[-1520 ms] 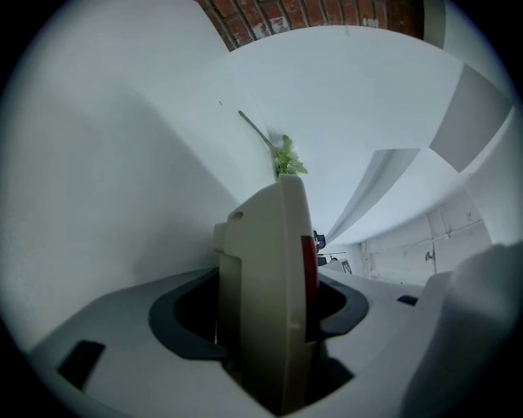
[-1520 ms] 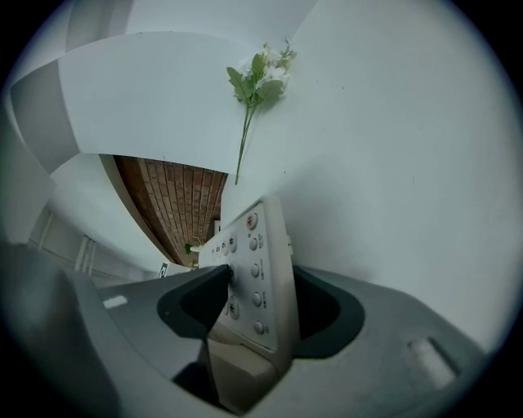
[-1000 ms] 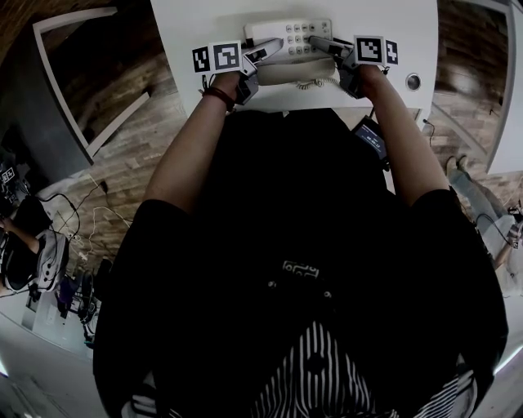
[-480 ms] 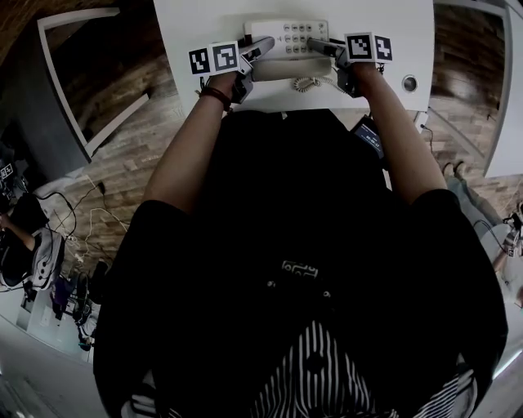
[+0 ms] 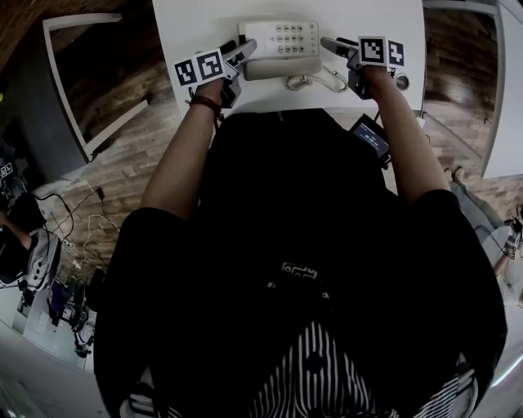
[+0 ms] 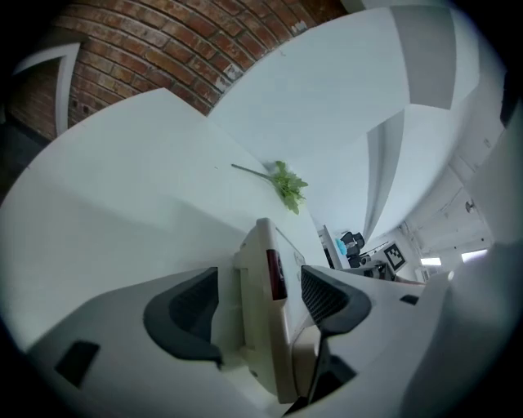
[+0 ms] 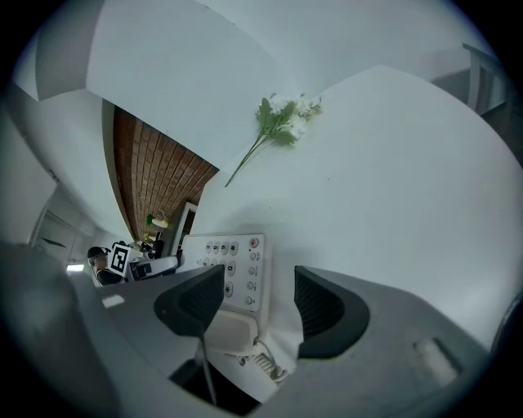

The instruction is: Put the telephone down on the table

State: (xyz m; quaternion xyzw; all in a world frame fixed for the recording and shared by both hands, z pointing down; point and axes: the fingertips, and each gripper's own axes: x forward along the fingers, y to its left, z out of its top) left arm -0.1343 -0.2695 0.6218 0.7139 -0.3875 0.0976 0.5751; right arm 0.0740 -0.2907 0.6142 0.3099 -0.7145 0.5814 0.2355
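Observation:
A beige telephone (image 5: 282, 37) with a keypad lies flat on the white table (image 5: 368, 16), its handset (image 5: 274, 68) along the near side and the coiled cord (image 5: 315, 82) trailing right. My left gripper (image 5: 239, 54) is at the phone's left end. In the left gripper view the jaws stand apart, with the phone's end (image 6: 263, 310) loosely between them and gaps on both sides. My right gripper (image 5: 333, 45) is just off the right end, open. In the right gripper view the telephone (image 7: 233, 273) rests on the table beyond the spread jaws.
A green flower sprig (image 7: 282, 114) lies farther back on the table, and the sprig (image 6: 286, 184) shows in the left gripper view too. A small round fitting (image 5: 400, 81) sits near the table's right corner. The table's near edge runs just below the phone. Brick wall and floor surround it.
The telephone has gone from held between both grippers to resting on the table. Both grippers have opened; the right one has drawn off to the right, the left one back and left.

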